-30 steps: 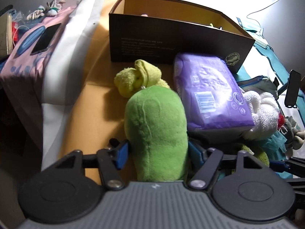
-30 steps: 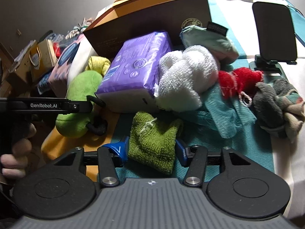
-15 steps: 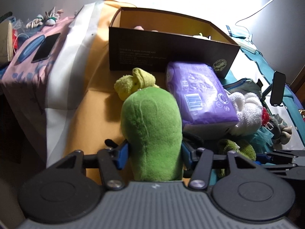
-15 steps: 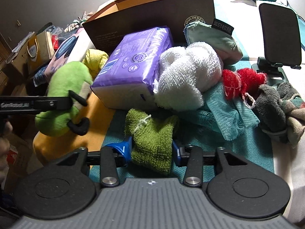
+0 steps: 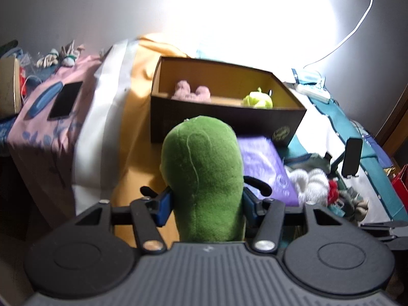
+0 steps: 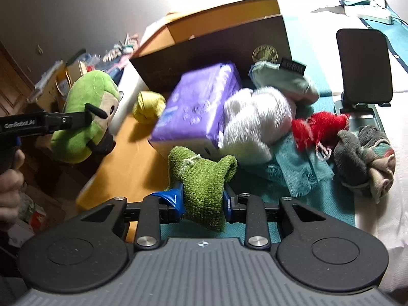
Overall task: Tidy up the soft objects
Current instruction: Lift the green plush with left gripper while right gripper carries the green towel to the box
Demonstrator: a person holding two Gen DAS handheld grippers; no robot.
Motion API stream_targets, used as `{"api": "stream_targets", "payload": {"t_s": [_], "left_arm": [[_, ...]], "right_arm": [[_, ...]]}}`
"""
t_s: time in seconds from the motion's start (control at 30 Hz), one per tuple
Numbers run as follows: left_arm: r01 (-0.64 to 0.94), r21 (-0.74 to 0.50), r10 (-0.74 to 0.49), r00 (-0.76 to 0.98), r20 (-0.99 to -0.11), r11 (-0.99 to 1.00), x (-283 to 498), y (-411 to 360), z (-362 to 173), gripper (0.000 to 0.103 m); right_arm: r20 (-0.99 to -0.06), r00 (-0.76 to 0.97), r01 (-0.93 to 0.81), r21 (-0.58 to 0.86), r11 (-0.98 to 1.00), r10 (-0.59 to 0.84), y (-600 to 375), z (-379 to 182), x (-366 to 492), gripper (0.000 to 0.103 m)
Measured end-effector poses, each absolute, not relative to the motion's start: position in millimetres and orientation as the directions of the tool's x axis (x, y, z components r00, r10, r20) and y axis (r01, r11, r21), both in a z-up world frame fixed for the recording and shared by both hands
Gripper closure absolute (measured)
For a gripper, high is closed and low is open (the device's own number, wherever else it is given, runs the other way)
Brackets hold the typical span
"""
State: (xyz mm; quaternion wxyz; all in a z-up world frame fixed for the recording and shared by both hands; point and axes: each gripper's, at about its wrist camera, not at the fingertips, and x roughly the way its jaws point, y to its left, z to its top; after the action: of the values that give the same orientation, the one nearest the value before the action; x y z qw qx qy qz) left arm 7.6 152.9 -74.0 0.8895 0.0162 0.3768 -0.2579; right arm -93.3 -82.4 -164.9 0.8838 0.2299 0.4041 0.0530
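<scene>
The left gripper [image 5: 205, 201] clamps the green plush [image 5: 204, 178] before the box [image 5: 227, 125]; the right gripper [image 6: 202, 200] is closing on the green cloth [image 6: 201, 178].

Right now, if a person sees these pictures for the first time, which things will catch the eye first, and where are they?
First comes the green plush toy, clamped upright in the left gripper in front of the open dark box. Next is the green knitted cloth, between the pads of the right gripper, whose jaws are closing on it. Behind the cloth lies a pile: a purple pack, a white fluffy thing and a red one.
</scene>
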Motion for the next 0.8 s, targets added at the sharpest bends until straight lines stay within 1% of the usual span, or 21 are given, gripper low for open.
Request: {"api": "stream_targets", "payload": {"t_s": [0.27, 0.43, 0.63, 0.73, 0.8], "left_arm": [[0.5, -0.168, -0.491, 0.633, -0.598, 0.85, 59, 131, -28, 0.046], [0.515, -0.146, -0.502, 0.668, -0.549, 0.845, 94, 103, -5, 0.046], [0.492, -0.174, -0.5, 0.678, -0.539, 0.853, 146, 69, -4, 0.046], [0.489, -0.159, -0.489, 0.683, -0.543, 0.858, 164, 50, -11, 0.046], [0.489, -0.147, -0.48, 0.675, -0.561, 0.86, 174, 37, -21, 0.046]], "right_arm": [[-0.615, 0.726, 0.099, 0.536, 0.838, 0.308, -99, -143, -89, 0.091], [-0.57, 0.757, 0.078, 0.564, 0.822, 0.319, -113, -127, -84, 0.091], [-0.538, 0.78, 0.066, 0.58, 0.812, 0.32, -127, -117, -80, 0.091], [-0.533, 0.785, 0.072, 0.584, 0.808, 0.315, -136, -116, -77, 0.091], [-0.531, 0.788, 0.078, 0.587, 0.806, 0.311, -143, -114, -75, 0.091]]}}
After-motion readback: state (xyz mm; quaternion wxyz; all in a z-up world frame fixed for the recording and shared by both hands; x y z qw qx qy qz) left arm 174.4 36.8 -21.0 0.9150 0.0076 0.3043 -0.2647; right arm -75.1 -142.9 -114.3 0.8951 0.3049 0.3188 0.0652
